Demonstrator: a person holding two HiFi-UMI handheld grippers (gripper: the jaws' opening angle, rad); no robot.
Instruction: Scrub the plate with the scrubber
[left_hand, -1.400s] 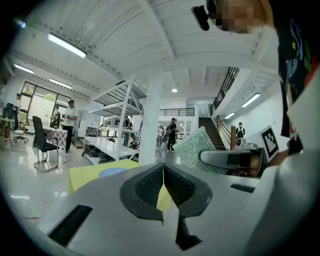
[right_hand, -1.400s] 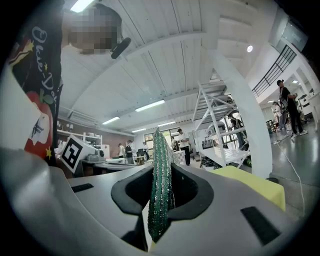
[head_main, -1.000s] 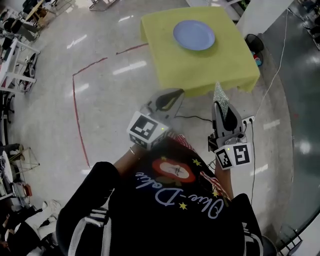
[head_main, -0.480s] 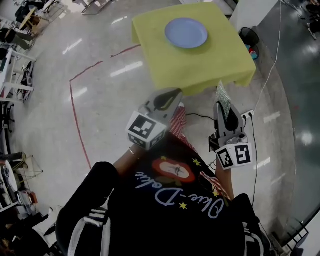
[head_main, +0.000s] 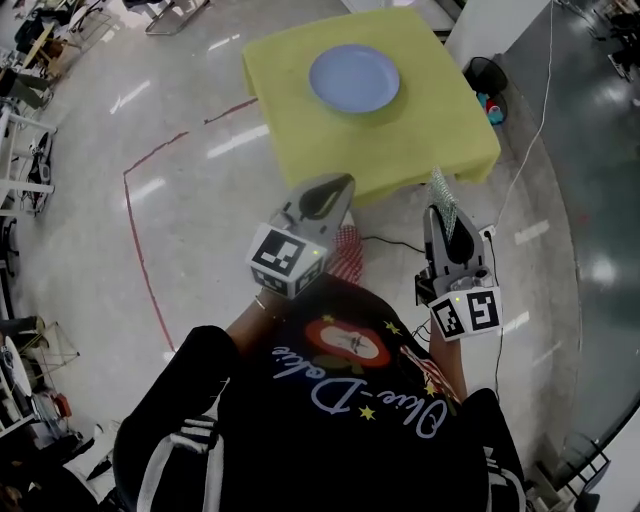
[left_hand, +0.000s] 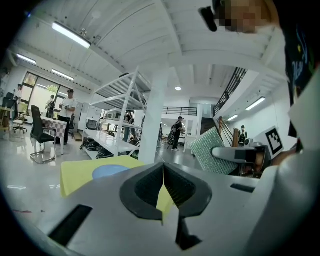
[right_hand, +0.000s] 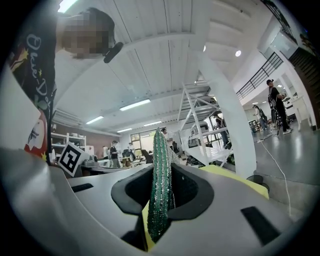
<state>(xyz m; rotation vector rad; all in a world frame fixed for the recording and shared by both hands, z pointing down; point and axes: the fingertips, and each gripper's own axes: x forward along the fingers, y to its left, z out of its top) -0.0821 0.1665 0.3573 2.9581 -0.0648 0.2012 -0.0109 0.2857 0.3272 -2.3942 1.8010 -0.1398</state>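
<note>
A pale blue plate (head_main: 354, 78) lies on a yellow-covered table (head_main: 400, 150), ahead of both grippers and apart from them. My left gripper (head_main: 335, 185) is held level short of the table's near edge, jaws shut with nothing between them. In the left gripper view, the left gripper (left_hand: 163, 185) shows its closed jaws, with the plate (left_hand: 109, 171) beyond them. My right gripper (head_main: 438, 212) is shut on a green glittery scrubber (head_main: 441, 192), which stands upright out of the jaws. The right gripper view shows the scrubber (right_hand: 160, 185) edge-on, clamped in the right gripper (right_hand: 160, 205).
A red tape line (head_main: 138, 225) runs across the glossy floor at the left. A power strip (head_main: 487, 232) with cables lies on the floor by the table's right corner. A dark fan-like object (head_main: 484, 74) sits right of the table. White shelving (left_hand: 115, 132) and people stand far off.
The table and plate have slid left and a little nearer in the head view as both grippers moved forward together. Both grips are unchanged.
</note>
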